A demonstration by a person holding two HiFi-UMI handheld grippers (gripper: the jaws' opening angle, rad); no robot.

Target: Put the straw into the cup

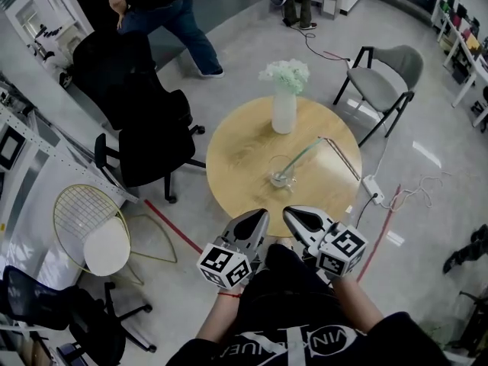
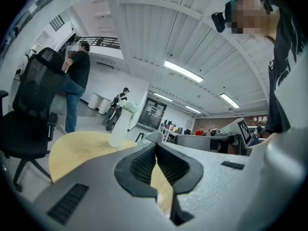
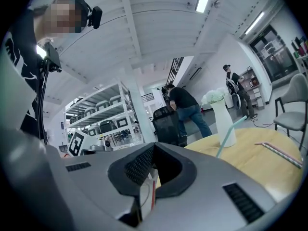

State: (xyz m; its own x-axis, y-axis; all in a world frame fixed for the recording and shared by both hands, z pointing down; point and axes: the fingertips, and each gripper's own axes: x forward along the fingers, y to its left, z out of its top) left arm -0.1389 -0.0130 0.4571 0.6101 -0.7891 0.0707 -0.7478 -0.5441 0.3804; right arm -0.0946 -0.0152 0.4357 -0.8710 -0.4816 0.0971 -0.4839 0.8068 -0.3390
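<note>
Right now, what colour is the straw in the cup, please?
The straw is pale teal; right gripper view.

**A:** Head view: the cup [image 1: 281,175] is faint glass, its rim barely readable.
**B:** And the counter [image 1: 236,158] loses its near edge under the left gripper [image 1: 263,214] and right gripper [image 1: 288,212].
**A:** Right gripper view: the straw [image 3: 231,136] shows only its upper length. Its foot and the cup sit behind that gripper.
**B:** Head view again: the standing person [image 1: 164,14] is cut off by the top edge.

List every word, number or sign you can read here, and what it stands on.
"VIN" and "NUE": white print on the person's black shirt, cut off, partly legible.
Left cube, right cube: square patterns, no letters.
Nothing else is readable.
</note>
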